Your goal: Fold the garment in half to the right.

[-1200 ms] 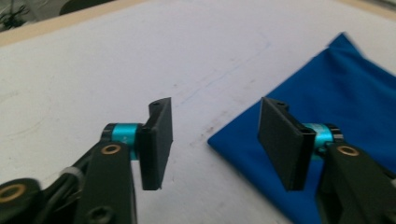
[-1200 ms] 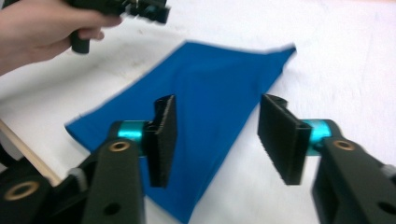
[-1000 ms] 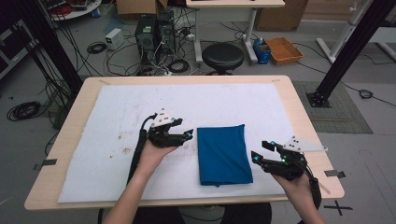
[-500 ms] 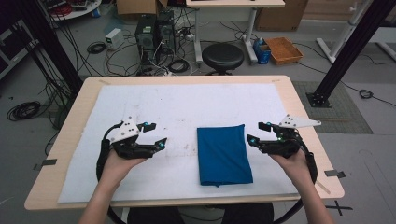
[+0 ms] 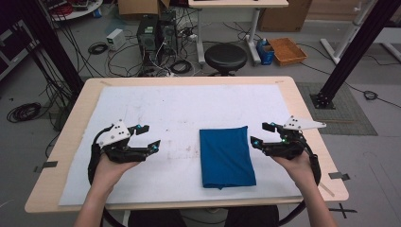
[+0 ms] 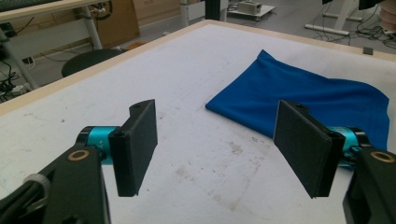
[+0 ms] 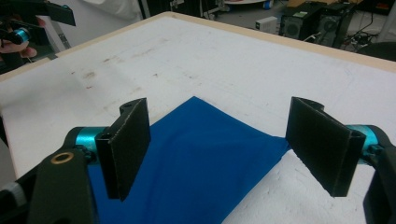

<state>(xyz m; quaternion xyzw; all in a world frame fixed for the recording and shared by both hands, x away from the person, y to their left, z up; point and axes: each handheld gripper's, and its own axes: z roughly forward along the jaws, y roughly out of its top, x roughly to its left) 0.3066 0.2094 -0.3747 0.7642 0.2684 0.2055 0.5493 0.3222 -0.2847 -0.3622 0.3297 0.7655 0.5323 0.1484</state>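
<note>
A blue cloth (image 5: 226, 156) lies folded into a flat rectangle on the white mat, right of centre. My left gripper (image 5: 150, 136) hovers over the mat well to the cloth's left, pointing toward it. Its jaws have just been opening and stand wide apart with nothing between them (image 6: 222, 147); the cloth (image 6: 303, 93) lies beyond them. My right gripper (image 5: 261, 134) sits just off the cloth's right edge, pointing left. Its jaws have just opened further and hold nothing (image 7: 219, 149); the cloth (image 7: 187, 186) lies on the mat under and ahead of them.
The white mat (image 5: 189, 104) covers most of the wooden table (image 5: 307, 113) and carries faint stains. Behind the table on the floor are a black stool (image 5: 225, 56), computer towers (image 5: 156, 33), cables and a cardboard tray (image 5: 288, 49). A black frame post (image 5: 350, 52) stands at the right.
Both hands drew away from the cloth: the left gripper went left from the cloth's left edge, the right moved from its near right corner farther up its right side. Both jaws widened.
</note>
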